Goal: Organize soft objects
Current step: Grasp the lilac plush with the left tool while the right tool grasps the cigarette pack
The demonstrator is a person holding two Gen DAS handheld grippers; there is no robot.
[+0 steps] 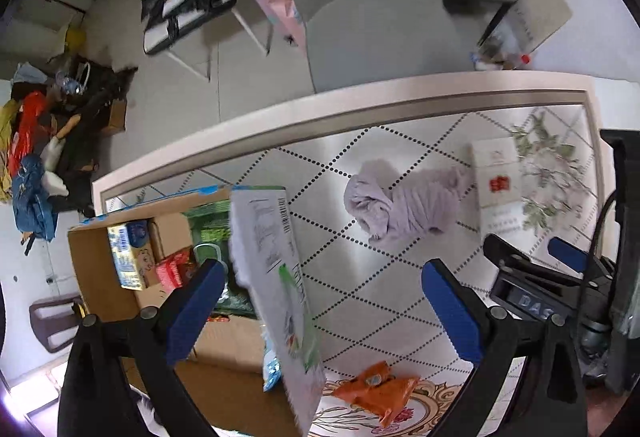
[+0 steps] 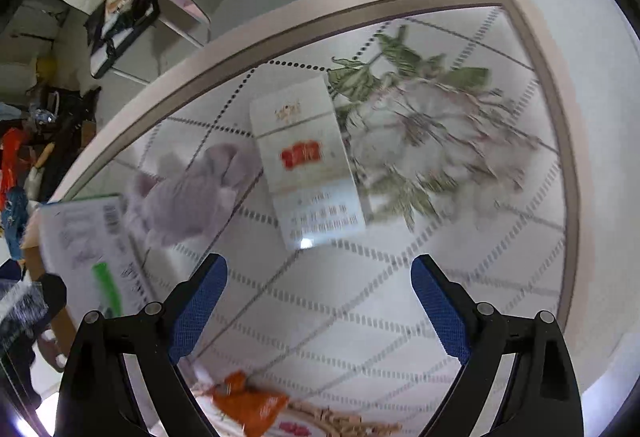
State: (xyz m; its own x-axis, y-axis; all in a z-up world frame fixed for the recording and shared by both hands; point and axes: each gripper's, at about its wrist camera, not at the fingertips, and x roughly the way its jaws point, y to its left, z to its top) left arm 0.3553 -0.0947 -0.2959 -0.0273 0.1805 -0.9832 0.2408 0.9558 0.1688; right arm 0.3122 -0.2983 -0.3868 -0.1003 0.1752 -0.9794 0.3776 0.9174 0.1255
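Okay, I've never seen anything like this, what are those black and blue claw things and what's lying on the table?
Those claws are two handheld grippers, one per hand, each with a fisheye camera looking along its blue-padded fingers. One picture comes from the left gripper, the other from the right gripper. Both are open and hold nothing. On the patterned table lie a crumpled lilac cloth, a white carton with a red mark and an orange packet. A cardboard box of goods stands at the left, with a white barcoded package tilted beside it.
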